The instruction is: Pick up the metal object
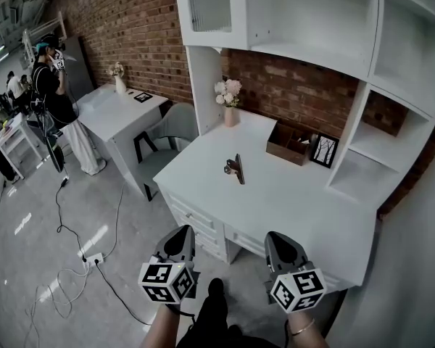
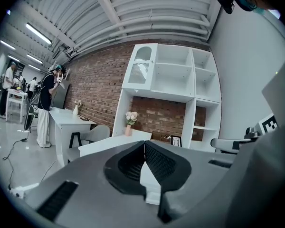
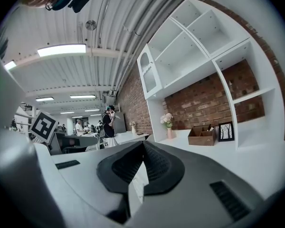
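Observation:
A dark metal clip-like object (image 1: 235, 169) lies on the white desk (image 1: 297, 201), near its middle. My left gripper (image 1: 180, 239) hangs below the desk's front edge at the left, jaws shut with nothing between them. My right gripper (image 1: 279, 242) is beside it at the right, also shut and empty. Both are well short of the metal object. In the left gripper view the jaws (image 2: 145, 146) meet at the tip; in the right gripper view the jaws (image 3: 143, 146) also meet. The metal object does not show in either gripper view.
On the desk stand a vase of flowers (image 1: 230, 101), a brown wooden box (image 1: 288, 143) and a small framed picture (image 1: 323, 151). White shelves (image 1: 312, 20) rise over the desk. A grey chair (image 1: 163, 140) stands at the left; cables (image 1: 72, 252) lie on the floor. People stand far left.

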